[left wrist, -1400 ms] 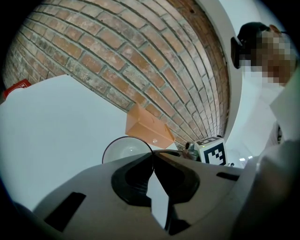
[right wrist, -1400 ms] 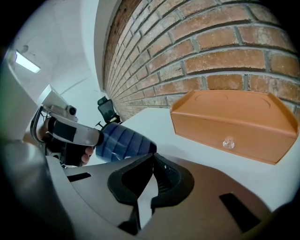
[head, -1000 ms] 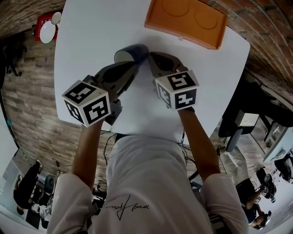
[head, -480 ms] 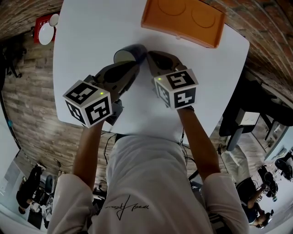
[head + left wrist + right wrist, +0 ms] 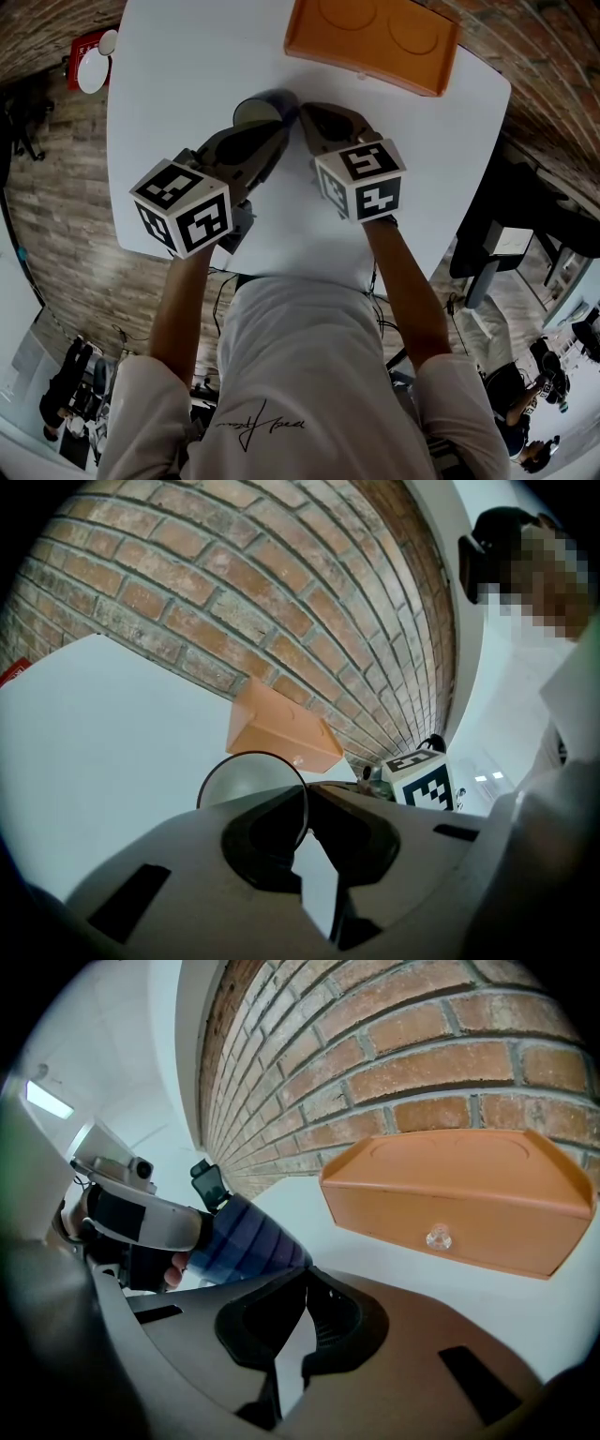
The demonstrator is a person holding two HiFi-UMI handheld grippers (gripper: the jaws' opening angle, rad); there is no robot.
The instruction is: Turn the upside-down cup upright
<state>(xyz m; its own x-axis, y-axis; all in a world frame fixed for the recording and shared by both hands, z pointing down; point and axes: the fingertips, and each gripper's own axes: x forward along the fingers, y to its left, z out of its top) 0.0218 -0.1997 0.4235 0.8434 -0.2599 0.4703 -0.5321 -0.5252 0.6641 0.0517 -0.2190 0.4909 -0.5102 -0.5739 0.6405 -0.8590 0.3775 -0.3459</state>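
A dark blue cup lies tilted on its side on the white table, its round mouth facing left. My left gripper is shut on the cup's wall at the rim. In the left gripper view the rim forms a circle just past the jaws, one jaw inside and one outside. My right gripper is shut just right of the cup, with nothing between its jaws. The right gripper view has the cup just beyond the jaw tips, with the left gripper on its far end.
An orange box with a small clear knob stands at the table's far edge against a brick wall. A red item sits on the wooden floor to the left. Table edges lie close on both sides.
Almost nothing has changed. Both grippers and the cup keep their places, and the view has shifted very slightly.
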